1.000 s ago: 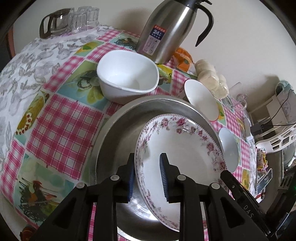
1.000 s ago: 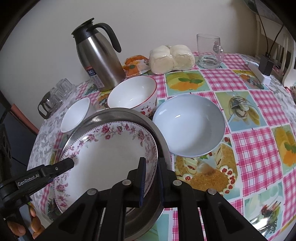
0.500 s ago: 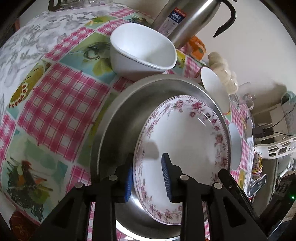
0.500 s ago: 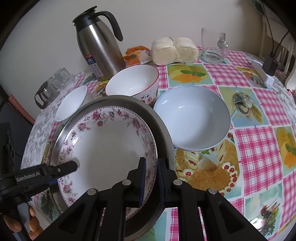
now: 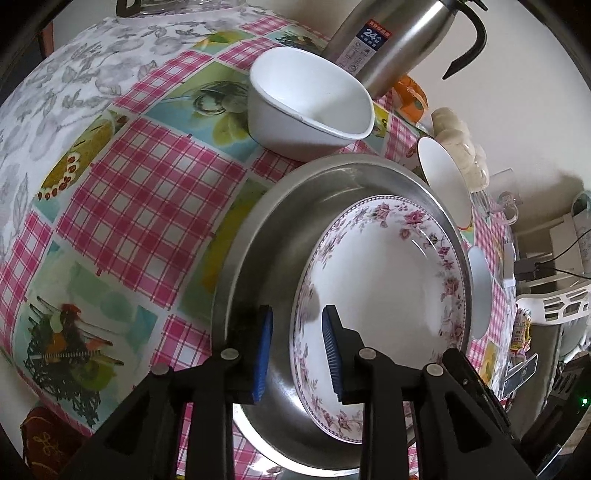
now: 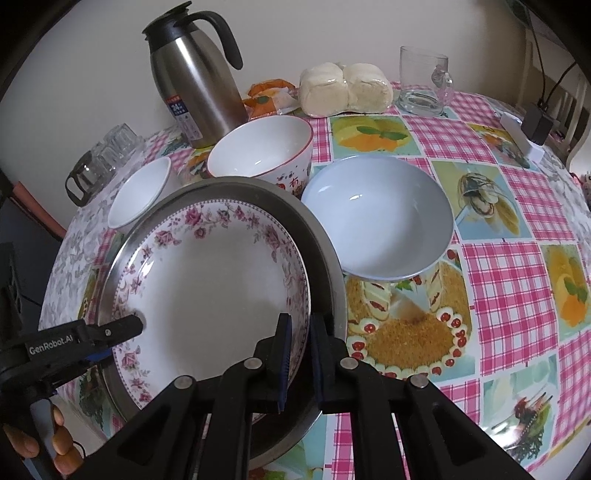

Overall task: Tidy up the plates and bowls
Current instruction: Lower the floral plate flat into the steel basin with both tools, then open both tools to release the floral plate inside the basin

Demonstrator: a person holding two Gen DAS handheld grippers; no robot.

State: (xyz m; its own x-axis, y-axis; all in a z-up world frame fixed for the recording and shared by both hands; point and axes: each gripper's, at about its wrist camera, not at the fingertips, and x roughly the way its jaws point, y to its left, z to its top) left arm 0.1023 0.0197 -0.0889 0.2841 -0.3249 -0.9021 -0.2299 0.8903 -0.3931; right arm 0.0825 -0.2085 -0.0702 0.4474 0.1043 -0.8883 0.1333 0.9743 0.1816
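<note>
A floral-rimmed deep plate [image 5: 388, 288] [image 6: 214, 288] lies inside a wide steel basin [image 5: 258, 236] [image 6: 321, 251] on the checked tablecloth. My right gripper [image 6: 300, 325] is shut on the plate's near right rim. My left gripper [image 5: 297, 321] [image 6: 114, 341] straddles the opposite rim. A strip of steel shows between its outer pad and the plate, so it stands open. A small white bowl [image 5: 310, 103] [image 6: 142, 192], a red-patterned bowl [image 6: 262, 147] [image 5: 443, 181] and a pale blue bowl [image 6: 376, 221] [image 5: 480, 291] ring the basin.
Behind the bowls stand a steel thermos [image 6: 195, 85] [image 5: 391, 33], wrapped buns [image 6: 343, 92], an orange packet [image 6: 267, 94] and a glass mug [image 6: 421, 81]. Glassware [image 6: 107, 155] sits at the far left edge. A charger block [image 6: 532, 129] lies far right. A person's hand [image 6: 55, 439] holds the left gripper.
The plate, tilted up above the basin before, has sunk down into it. My left pads have drawn slightly apart from its rim. The right grip is unchanged.
</note>
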